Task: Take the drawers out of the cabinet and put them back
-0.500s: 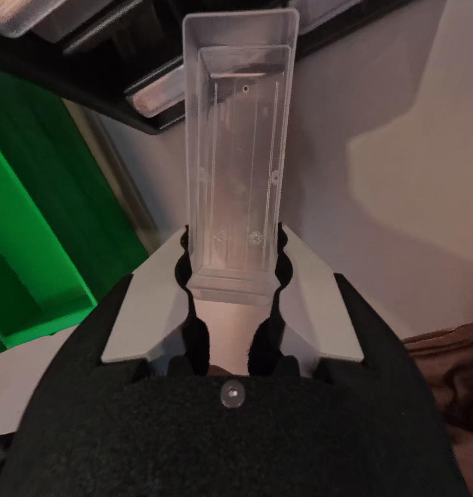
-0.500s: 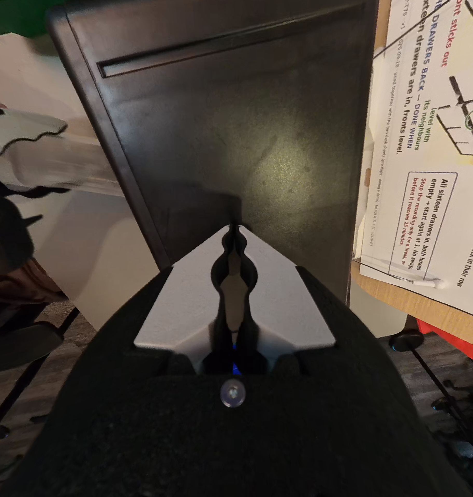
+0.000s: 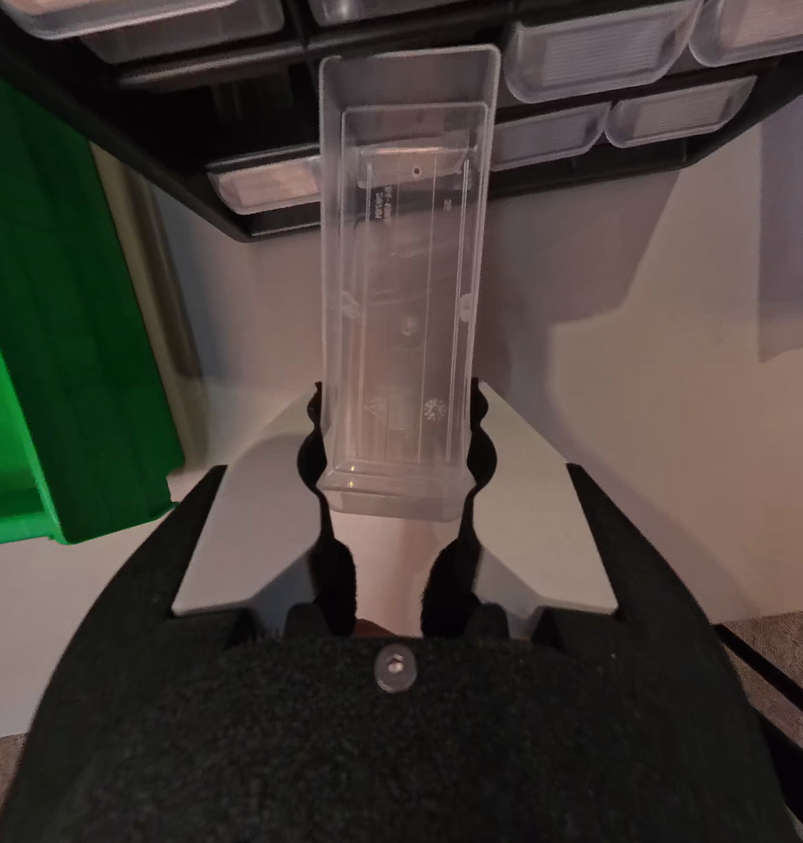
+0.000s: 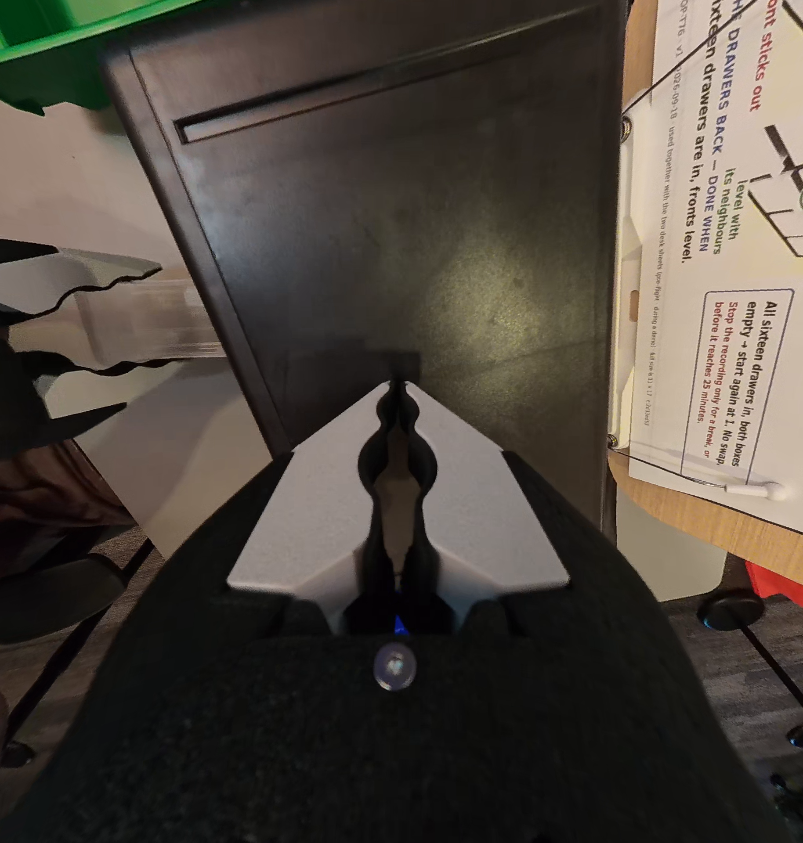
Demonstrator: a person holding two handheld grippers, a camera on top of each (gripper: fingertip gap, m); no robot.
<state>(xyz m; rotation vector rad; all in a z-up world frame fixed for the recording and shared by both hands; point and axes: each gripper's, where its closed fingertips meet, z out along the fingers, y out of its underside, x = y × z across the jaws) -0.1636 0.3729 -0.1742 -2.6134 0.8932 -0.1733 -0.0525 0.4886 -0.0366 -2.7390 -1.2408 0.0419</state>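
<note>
Closer now to cabinet [image 3: 253, 105]: clear, empty drawer [image 3: 404, 292] in left tool [image 3: 395, 401].

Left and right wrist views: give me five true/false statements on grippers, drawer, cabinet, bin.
1. The left gripper is shut on a clear drawer. True.
2. The held drawer is full of screws. False: it looks empty; you see straight through it.
3. The right gripper holds a second drawer. False: its jaws are closed on nothing, tips close to the dark side panel of the cabinet.
4. A green bin sits left of the held drawer in the left wrist view. True.
5. Every cabinet slot is empty. False: several clear drawers, such as one at the upper right, sit in the cabinet.
</note>
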